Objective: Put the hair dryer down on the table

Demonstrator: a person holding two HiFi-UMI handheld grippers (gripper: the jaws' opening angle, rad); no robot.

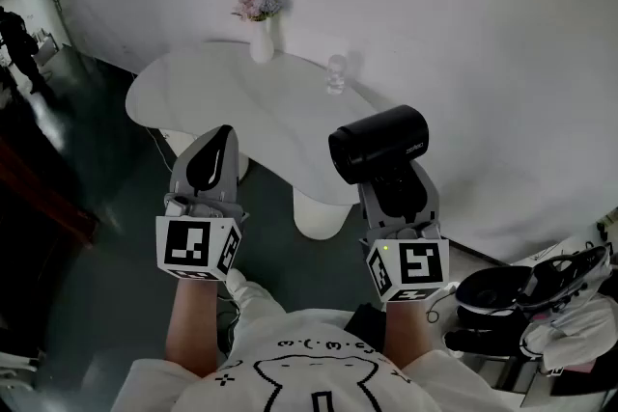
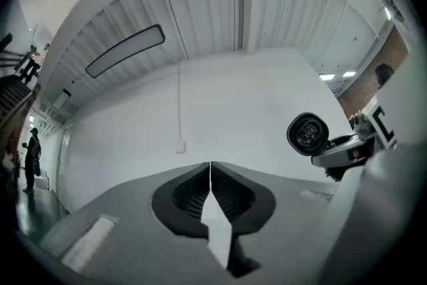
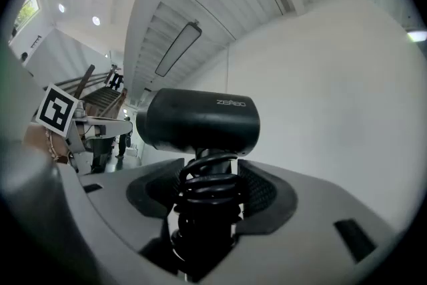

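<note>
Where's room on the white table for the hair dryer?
The rounded white table is bare across its left and near parts, in front of the white flower vase and the small clear glass. Only the far edge, where those two stand, is taken.

White rounded counter (image 1: 198,106), its top mostly bare: the left end and the near middle lie open. A white vase of flowers (image 1: 262,36) stands at the counter's far edge. A small clear glass object (image 1: 335,74) stands right of the vase and apart from it, also toward the counter's far side. A white wall (image 1: 463,24) closes in behind the counter. Dark floor (image 1: 87,150) lies open left of the counter; a heap of dark gear (image 1: 521,294) crowds the near right
</note>
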